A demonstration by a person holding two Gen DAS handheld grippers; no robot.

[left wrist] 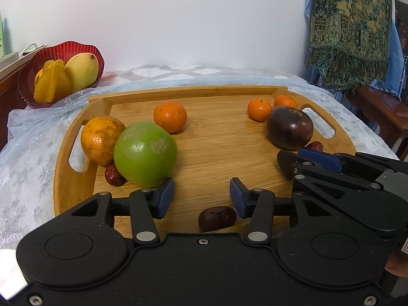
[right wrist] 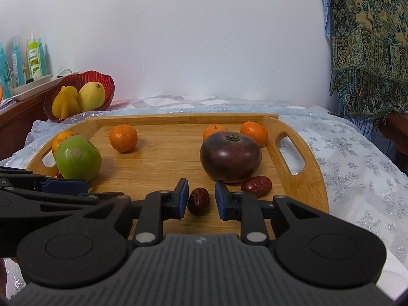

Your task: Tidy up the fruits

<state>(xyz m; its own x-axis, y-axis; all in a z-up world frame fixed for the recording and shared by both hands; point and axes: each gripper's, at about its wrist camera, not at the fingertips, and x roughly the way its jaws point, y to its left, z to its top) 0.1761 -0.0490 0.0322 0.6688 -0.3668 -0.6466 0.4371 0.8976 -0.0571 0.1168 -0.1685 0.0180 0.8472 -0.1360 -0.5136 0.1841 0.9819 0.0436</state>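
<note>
My left tool [left wrist: 202, 199] hangs open over the wooden tray [left wrist: 204, 90], a red date [left wrist: 217, 218] lying loose beneath its pads. My right tool [right wrist: 202, 199] is open too, the same date [right wrist: 198, 201] between its pads, near the tray's front edge.

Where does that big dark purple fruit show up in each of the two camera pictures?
Left wrist view: dark purple fruit at right, far side of the wooden tray.
Right wrist view: dark purple fruit right of centre, just beyond the fingers.
Shared landmark: the red bowl, upper left in both.
</note>
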